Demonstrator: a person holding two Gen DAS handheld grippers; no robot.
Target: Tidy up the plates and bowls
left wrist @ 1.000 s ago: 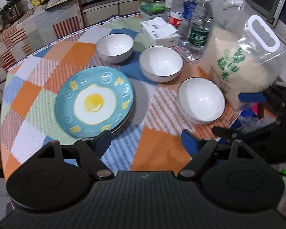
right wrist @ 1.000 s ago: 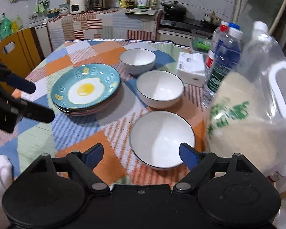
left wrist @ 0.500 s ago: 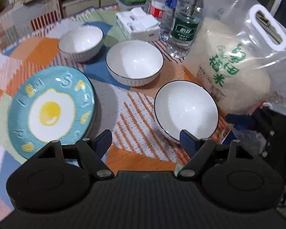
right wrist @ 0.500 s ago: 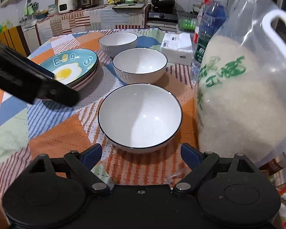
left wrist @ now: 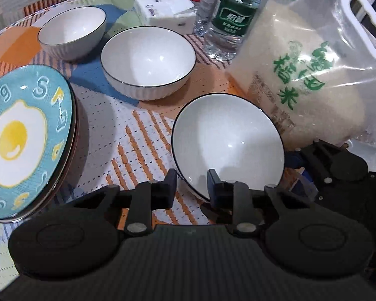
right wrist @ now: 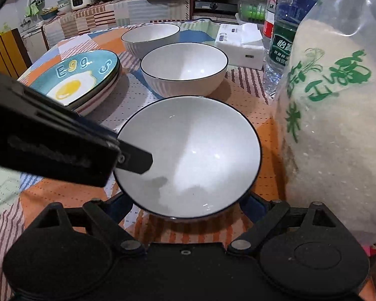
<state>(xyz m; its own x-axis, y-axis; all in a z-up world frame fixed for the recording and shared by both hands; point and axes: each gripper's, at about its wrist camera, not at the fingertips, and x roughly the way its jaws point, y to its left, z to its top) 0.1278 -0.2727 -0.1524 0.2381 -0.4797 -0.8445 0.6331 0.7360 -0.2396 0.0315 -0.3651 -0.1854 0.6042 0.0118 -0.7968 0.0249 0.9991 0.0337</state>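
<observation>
Left wrist view: the left gripper (left wrist: 191, 185) has its jaws narrow, pinching the near bowl (left wrist: 228, 143) by its rim, likely to stack it.

Right wrist view: the right gripper (right wrist: 185, 204) has jaws wide around that bowl. The patchwork tabletop (right wrist: 70, 190) stands in a kitchen.

The near bowl (right wrist: 188, 155) is showing a glossy, smooth white glaze with a thin dark rim, as are the middle bowl (right wrist: 184, 69) and far bowl (right wrist: 150, 36). The egg plate (left wrist: 22, 135) is gleaming with a glazed, embossed face. The tablecloth (left wrist: 127, 135) is looking like matt, woven cloth. The rice bag (left wrist: 310, 75) is shining as clear, crinkled plastic.
</observation>
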